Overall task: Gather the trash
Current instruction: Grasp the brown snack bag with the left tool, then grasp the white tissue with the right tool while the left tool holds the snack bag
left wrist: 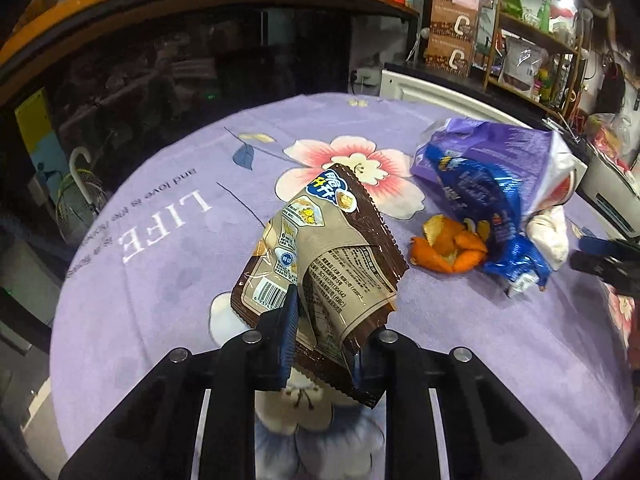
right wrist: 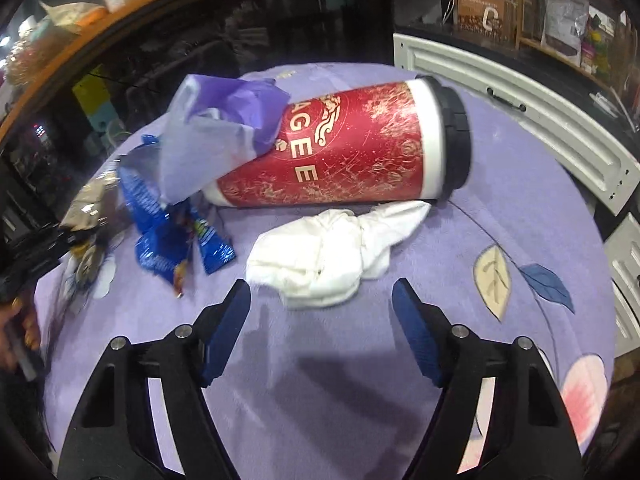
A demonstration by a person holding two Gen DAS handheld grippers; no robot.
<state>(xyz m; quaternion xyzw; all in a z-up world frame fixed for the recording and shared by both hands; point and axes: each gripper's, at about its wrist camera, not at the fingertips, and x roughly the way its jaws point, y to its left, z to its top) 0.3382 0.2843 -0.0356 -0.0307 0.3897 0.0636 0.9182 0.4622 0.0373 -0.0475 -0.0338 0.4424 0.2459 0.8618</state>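
Left gripper (left wrist: pixel 324 344) clamps brown wrapper (left wrist: pixel 320 264), long axis pointing away; right gripper (right wrist: pixel 320 312) agape near tissue (right wrist: pixel 328 252).

A cluttered home or small shop interior is suggested. A round table (left wrist: pixel 168 264) is covered by a purple floral cloth, open wooden shelves (left wrist: pixel 532 36) are crowded with packets and jars, stacked brown boxes (left wrist: pixel 452 36) are seen, and white panelled cabinets (right wrist: pixel 520 120) stand behind.
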